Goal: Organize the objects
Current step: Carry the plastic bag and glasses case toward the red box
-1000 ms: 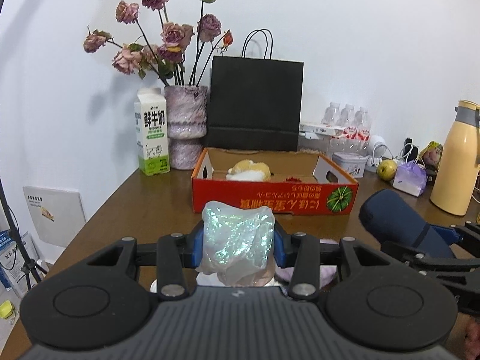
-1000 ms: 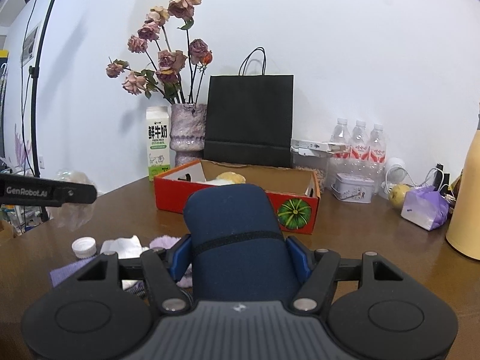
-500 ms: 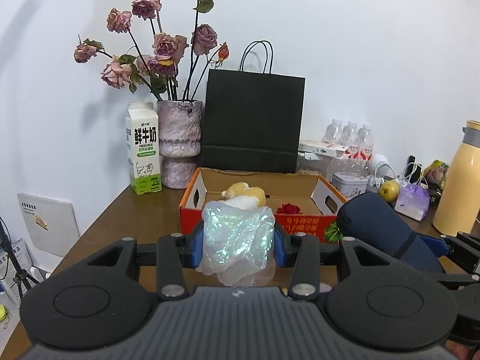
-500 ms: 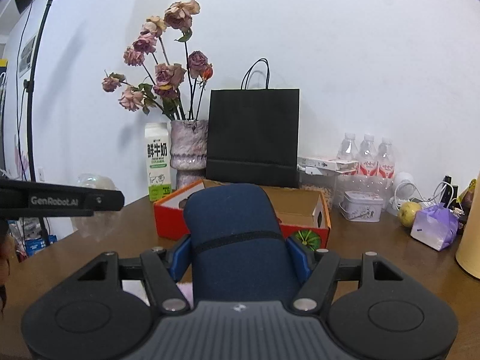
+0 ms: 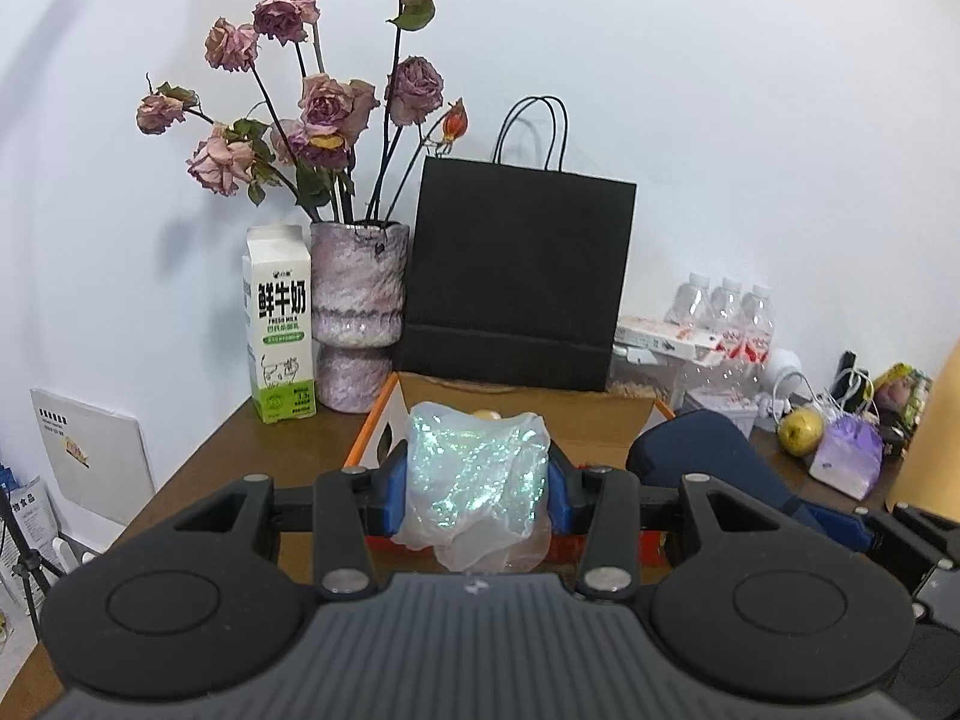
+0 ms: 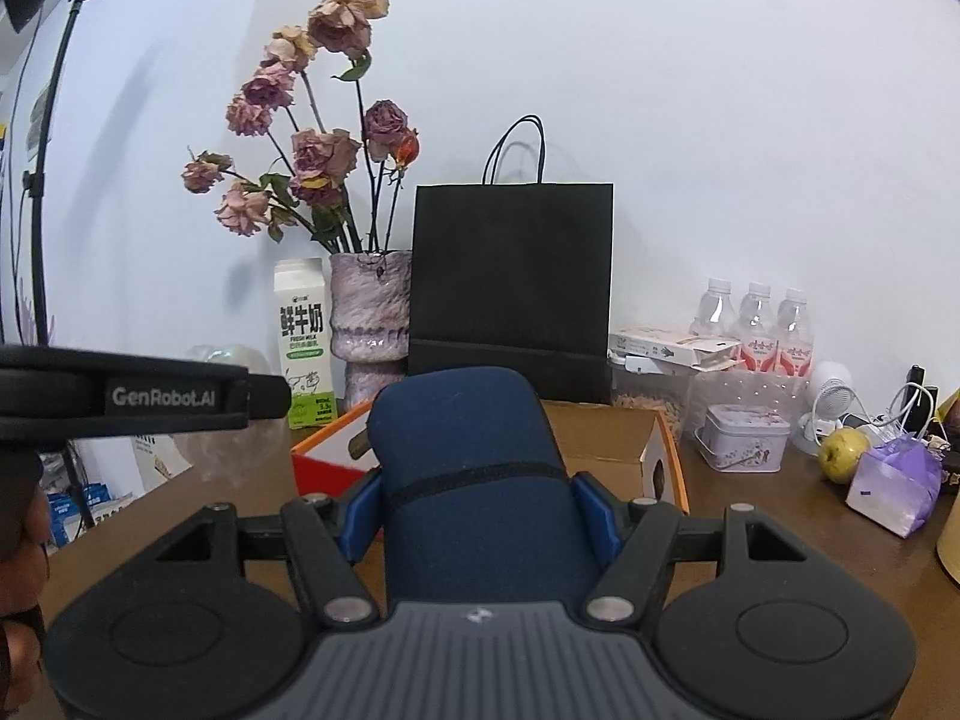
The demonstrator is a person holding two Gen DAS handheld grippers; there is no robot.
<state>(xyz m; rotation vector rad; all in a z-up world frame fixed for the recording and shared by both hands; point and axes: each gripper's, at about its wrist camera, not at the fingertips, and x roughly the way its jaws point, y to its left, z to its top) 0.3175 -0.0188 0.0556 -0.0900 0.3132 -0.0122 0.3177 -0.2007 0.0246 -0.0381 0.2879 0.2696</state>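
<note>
Box (image 5: 600, 420) interior mostly hidden behind iridescent bag (image 5: 477, 480) in left tongs (image 5: 477, 489).

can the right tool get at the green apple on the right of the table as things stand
Probably not yet: the right tool is shut on the navy pouch, so its jaws are occupied. The path to the green apple itself looks clear.

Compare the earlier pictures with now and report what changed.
Both grippers have carried their loads up and toward the red box: left gripper with the iridescent plastic wad, right gripper with the navy pouch. Both grips unchanged; nothing on the table moved.
</note>
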